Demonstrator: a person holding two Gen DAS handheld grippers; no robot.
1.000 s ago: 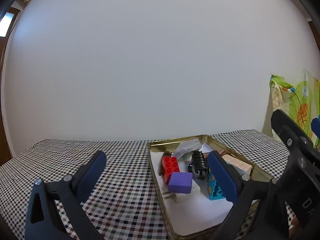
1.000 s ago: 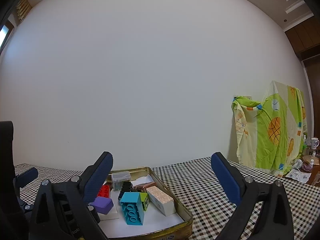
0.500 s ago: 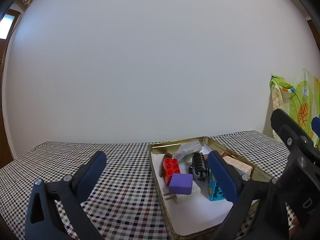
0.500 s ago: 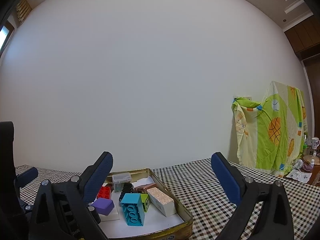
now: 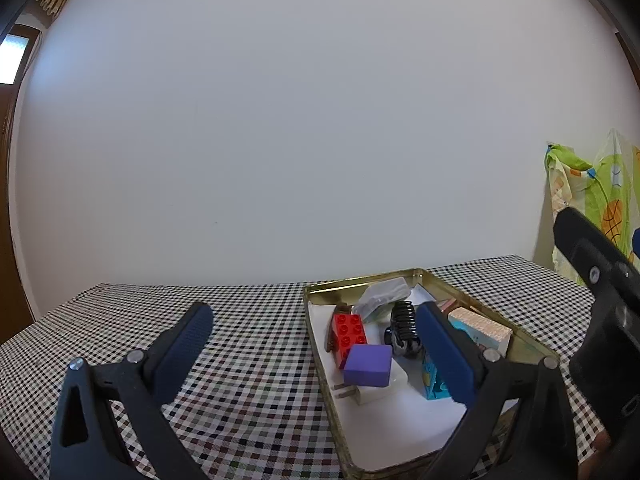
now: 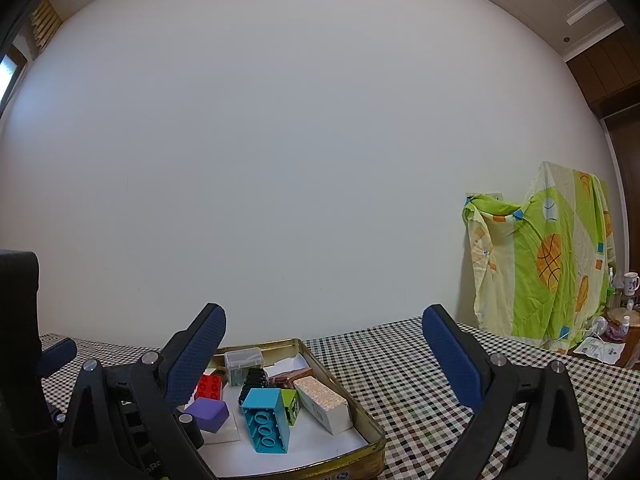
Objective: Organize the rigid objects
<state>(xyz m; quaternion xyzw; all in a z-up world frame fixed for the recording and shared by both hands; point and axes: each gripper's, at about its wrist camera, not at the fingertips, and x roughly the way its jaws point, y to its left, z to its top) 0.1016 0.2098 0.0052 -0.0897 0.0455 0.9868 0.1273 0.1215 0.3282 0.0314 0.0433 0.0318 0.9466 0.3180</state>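
I see both tongs spread wide and empty above the checkered table (image 5: 248,360): my left tongs (image 5: 316,344) and right tongs (image 6: 324,344). The gold tin (image 6: 372,436) sits on the table holding everything: a red brick (image 5: 350,334), purple block (image 5: 368,365), black hair clip (image 5: 402,326), teal brick (image 6: 266,420) and pale patterned box (image 6: 324,398) at its right side.

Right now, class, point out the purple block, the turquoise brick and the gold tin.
purple block (image 5: 367,365), left wrist view, front face.
turquoise brick (image 6: 266,420), right wrist view, hollow underside.
gold tin (image 6: 344,467), right wrist view, near wall.
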